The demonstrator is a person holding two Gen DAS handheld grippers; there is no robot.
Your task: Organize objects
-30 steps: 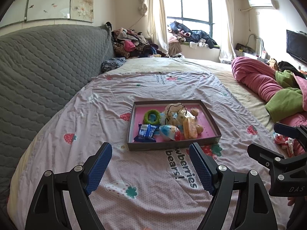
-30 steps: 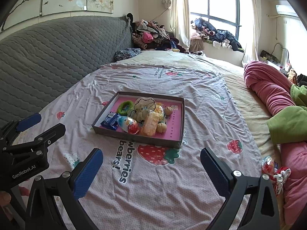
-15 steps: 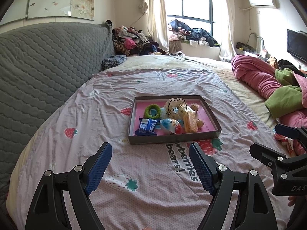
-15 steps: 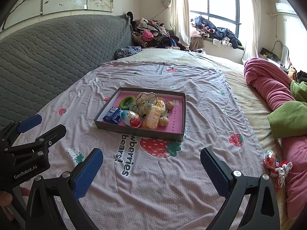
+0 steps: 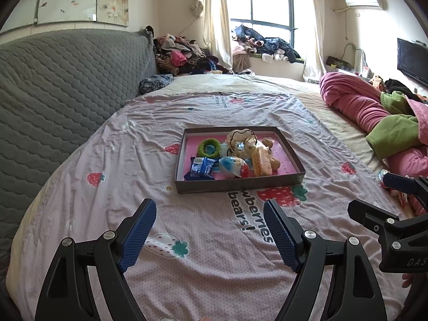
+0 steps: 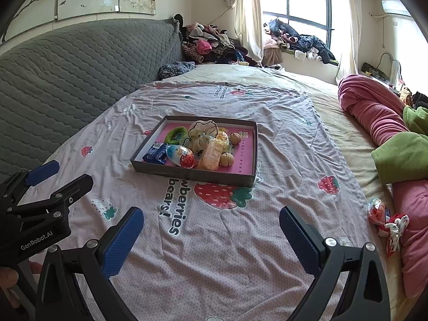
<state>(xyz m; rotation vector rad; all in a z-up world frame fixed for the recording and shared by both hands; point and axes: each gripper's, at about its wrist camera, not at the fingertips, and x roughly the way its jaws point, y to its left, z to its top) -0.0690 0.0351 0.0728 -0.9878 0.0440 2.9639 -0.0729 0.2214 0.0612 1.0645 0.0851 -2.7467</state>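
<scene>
Your left gripper [image 5: 210, 214] and right gripper [image 6: 211, 220] are both still wide open, holding nothing; the tray [image 5: 238, 183] now sits a bit further away than before.

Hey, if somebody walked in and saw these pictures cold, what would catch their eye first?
Probably the shallow box with the pink floor in the middle of the strawberry-print sheet, crowded with small toys and snacks. Next, the rumpled pink blanket along the bed's right side, with a foil egg lying loose beside it. Both grippers, left gripper and right gripper, hang open and empty in front.
</scene>
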